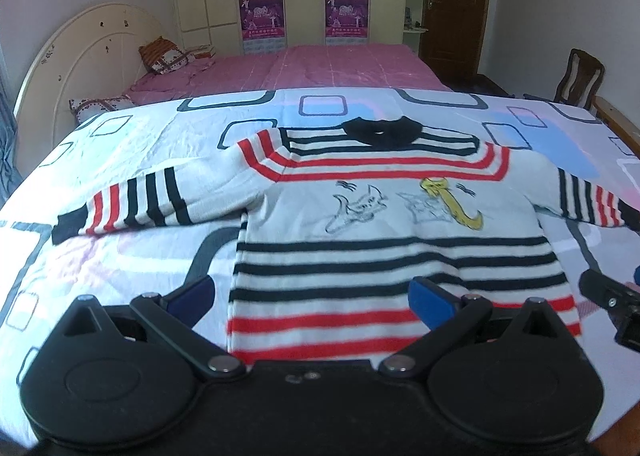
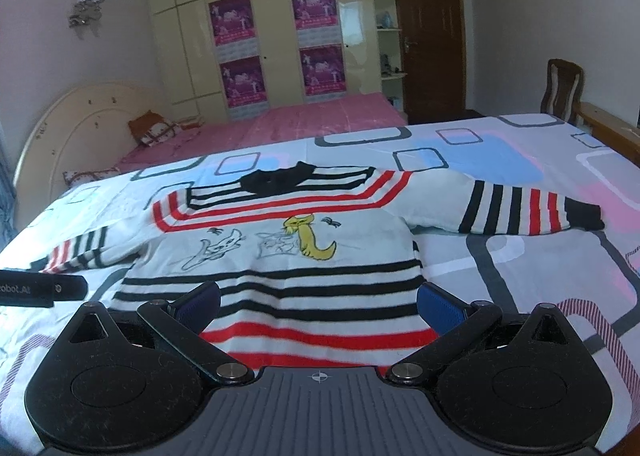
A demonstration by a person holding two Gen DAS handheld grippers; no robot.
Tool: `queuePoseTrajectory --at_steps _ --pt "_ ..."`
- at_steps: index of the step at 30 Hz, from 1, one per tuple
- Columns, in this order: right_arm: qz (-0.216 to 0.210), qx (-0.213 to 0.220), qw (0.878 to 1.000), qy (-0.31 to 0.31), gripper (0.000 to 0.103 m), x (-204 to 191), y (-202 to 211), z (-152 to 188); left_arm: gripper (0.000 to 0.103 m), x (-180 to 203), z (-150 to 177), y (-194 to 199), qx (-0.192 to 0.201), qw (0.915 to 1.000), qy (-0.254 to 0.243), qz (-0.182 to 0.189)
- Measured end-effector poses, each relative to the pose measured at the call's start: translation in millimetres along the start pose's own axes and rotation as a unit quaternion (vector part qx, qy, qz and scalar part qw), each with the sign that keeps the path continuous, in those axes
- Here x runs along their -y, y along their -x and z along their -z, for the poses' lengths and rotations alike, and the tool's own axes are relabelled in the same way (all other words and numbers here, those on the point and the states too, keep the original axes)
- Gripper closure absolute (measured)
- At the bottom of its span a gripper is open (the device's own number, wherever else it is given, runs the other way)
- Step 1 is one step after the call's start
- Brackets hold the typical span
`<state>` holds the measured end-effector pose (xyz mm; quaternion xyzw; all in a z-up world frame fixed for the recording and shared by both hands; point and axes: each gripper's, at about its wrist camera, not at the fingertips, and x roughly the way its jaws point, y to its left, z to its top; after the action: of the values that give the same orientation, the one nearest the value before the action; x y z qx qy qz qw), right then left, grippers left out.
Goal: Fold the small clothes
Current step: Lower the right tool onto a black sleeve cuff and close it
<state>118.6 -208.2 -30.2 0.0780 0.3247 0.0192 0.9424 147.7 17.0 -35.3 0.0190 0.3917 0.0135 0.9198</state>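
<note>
Striped sweater lies flat, sleeves spread, on the patterned bedsheet, its hem at the near edge. Left wrist view: the left gripper hangs spread wide over the hem's left corner (holding nothing). Right wrist view: the right gripper gapes equally wide above the hem's right part.

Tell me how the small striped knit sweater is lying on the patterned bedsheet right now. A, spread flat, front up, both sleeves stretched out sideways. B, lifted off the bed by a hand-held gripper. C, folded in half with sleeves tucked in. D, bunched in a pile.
A: the small striped knit sweater lies flat on the patterned bedsheet, cat drawings facing up, sleeves out to each side, and both open hand-held grippers hold nothing.
</note>
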Motion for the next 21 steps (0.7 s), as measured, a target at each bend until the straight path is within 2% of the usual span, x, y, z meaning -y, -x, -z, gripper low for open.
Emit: queuePoseTrajectory --at_steps 11,21 --pt "0.038 -0.003 0.999 -0.023 0.000 3.1 -54.1 -30.2 0.000 -20.0 -36.8 -58.0 -0.006 0.9999 -0.005 0.014" --pt "0.053 -0.002 0.998 -0.040 0.000 52.7 -91.2 -49.3 0.000 -6.7 -53.4 -100.5 -0.018 0.9998 0.009 -0.002"
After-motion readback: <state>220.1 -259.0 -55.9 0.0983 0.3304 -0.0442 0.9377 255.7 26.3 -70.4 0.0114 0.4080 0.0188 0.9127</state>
